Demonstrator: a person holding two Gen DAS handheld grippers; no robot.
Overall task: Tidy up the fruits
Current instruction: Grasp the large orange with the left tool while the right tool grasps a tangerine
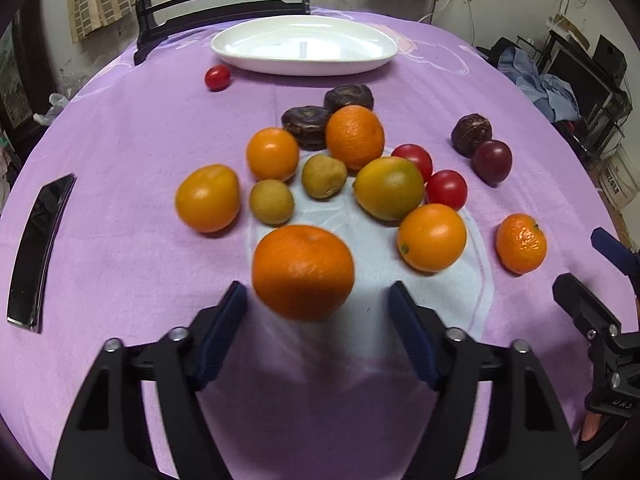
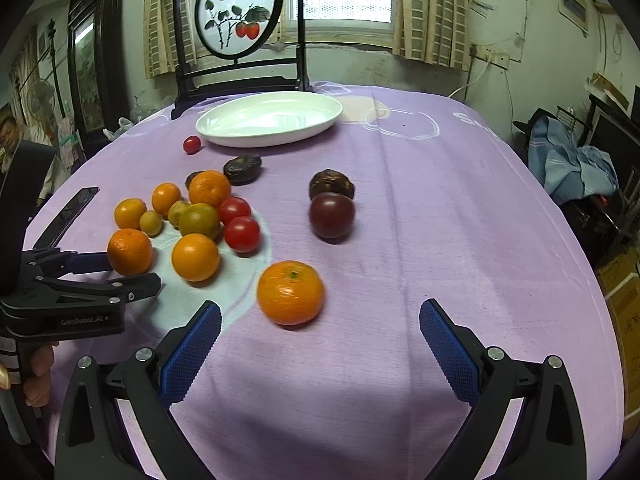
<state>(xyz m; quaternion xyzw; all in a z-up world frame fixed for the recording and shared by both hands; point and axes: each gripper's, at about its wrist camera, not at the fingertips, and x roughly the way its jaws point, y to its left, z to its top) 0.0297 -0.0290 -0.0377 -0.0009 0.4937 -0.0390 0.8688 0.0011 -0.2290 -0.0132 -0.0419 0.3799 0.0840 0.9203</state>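
Observation:
Several oranges, red tomatoes, brown longans and dark passion fruits lie in a cluster on the purple tablecloth (image 1: 120, 240). A white oval plate (image 1: 304, 46) stands empty at the far side; it also shows in the right wrist view (image 2: 268, 120). My left gripper (image 1: 318, 304) is open, its fingers on either side of a large orange (image 1: 304, 272) without touching it. My right gripper (image 2: 320, 328) is open, just short of a lone mandarin (image 2: 290, 292), seen in the left wrist view too (image 1: 520, 244).
A black phone (image 1: 36, 252) lies at the table's left edge. A cherry tomato (image 1: 217, 77) sits alone near the plate. A dark wooden screen stand (image 2: 240, 40) stands behind the plate. Two passion fruits (image 2: 332, 208) lie apart at mid-table.

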